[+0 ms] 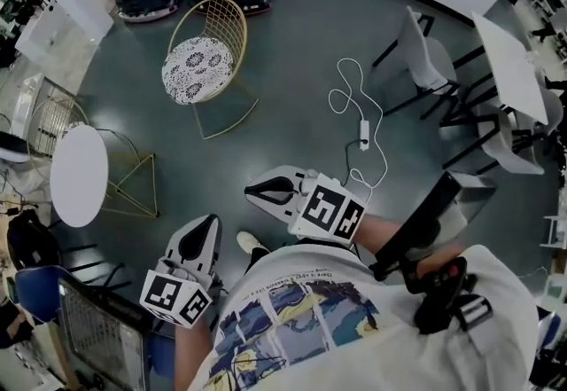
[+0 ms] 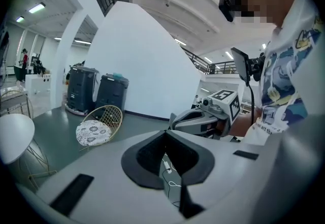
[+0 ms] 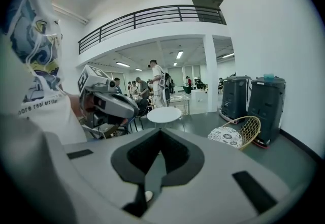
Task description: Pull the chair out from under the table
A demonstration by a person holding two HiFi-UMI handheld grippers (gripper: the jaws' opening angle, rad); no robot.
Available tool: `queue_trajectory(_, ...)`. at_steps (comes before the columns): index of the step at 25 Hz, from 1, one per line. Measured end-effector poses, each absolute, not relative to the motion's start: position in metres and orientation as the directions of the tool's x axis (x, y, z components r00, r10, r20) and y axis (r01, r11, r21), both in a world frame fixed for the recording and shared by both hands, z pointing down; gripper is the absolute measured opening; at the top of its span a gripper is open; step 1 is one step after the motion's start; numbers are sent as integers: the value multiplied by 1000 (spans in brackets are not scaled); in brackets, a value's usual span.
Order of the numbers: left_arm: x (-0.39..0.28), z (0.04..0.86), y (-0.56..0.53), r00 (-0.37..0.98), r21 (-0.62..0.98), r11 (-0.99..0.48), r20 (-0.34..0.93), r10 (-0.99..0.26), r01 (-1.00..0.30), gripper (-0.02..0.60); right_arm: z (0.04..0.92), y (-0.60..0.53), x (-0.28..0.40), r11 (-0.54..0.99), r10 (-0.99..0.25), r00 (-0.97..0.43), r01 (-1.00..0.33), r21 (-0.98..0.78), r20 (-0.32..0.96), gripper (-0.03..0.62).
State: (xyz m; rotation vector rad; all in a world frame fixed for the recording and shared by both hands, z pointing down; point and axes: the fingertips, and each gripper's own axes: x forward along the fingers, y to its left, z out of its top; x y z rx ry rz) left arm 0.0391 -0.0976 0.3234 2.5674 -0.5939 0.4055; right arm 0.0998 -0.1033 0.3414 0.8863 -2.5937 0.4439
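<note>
Near the body, left gripper (image 1: 209, 225) and right gripper (image 1: 253, 194) are closed, empty; open one before gripping the wire chair (image 1: 197, 68), probably the target.

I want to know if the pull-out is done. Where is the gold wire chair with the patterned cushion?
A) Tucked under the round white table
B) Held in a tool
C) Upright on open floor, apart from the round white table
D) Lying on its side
C: in the head view the gold wire chair stands upright on bare floor, with a clear gap between it and the round white table.
</note>
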Motion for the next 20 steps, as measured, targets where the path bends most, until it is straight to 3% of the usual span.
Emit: queue_trajectory(20, 114, 336, -56, 822, 349, -783, 462, -333, -514, 9, 335, -70, 178, 766, -525, -763, -617, -182, 378, 11)
